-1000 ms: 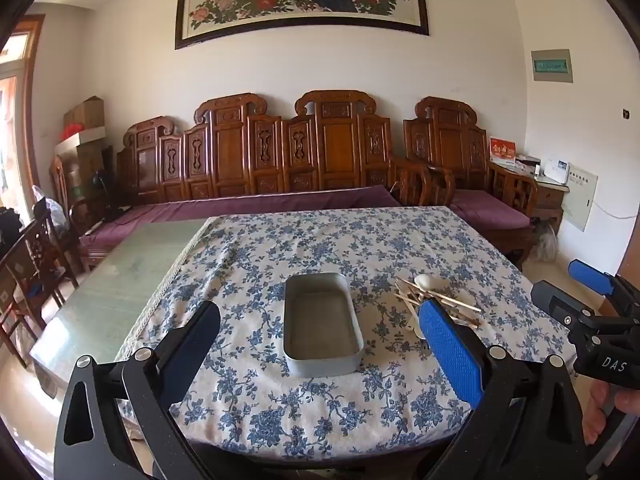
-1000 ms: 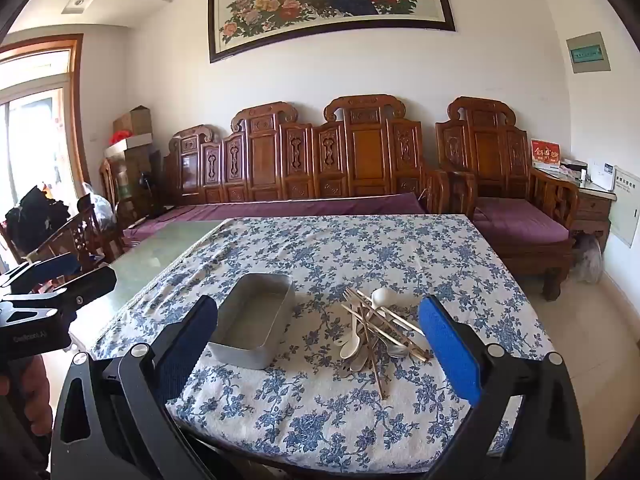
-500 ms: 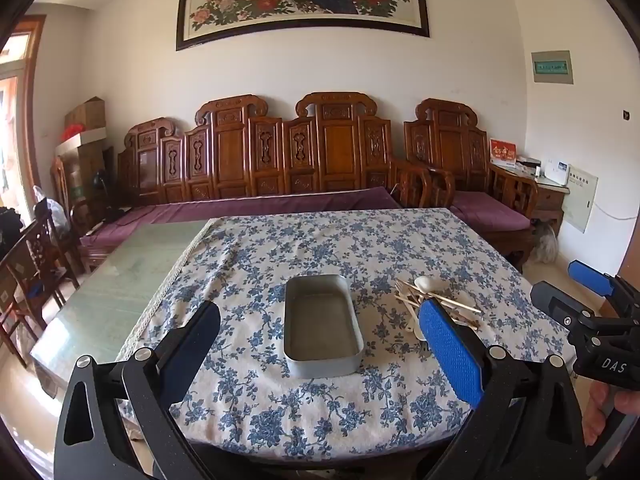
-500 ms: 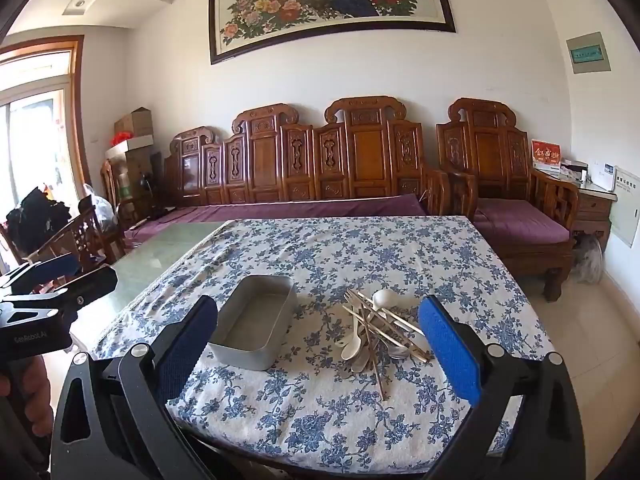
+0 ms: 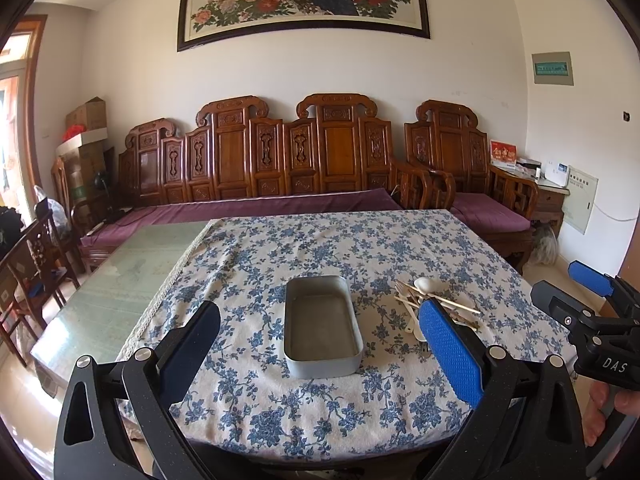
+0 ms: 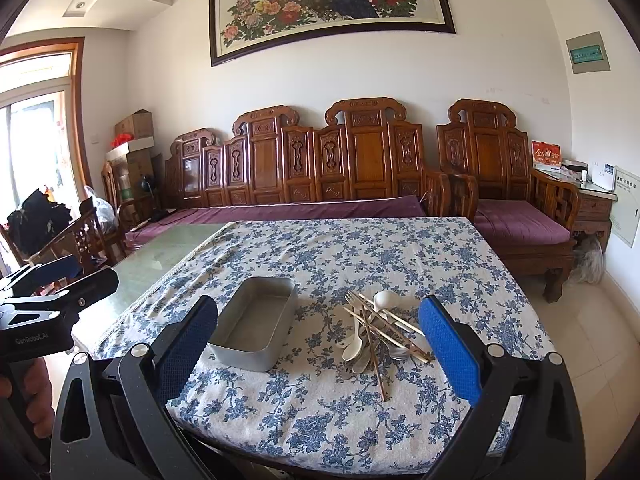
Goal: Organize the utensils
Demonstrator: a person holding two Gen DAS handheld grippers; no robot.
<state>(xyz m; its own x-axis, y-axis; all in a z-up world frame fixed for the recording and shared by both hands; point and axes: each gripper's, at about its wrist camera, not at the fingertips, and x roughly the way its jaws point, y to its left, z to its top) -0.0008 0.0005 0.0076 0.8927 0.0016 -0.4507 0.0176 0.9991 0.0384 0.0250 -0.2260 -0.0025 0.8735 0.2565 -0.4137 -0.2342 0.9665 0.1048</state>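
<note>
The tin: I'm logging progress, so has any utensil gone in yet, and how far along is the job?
Nothing is done: the tin sits empty. In hand: nothing, since both the left gripper and right gripper hover open short of the table. Left: the whole pile of spoons, chopsticks and a fork lies beside the tin.

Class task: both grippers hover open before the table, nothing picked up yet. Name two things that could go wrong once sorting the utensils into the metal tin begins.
1. The utensil pile is tangled: chopsticks cross over spoons and a fork, so the right gripper may drag neighbours along or scatter them.
2. The metal tin sits loose on the tablecloth; a nudge from the left gripper might slide it.
</note>
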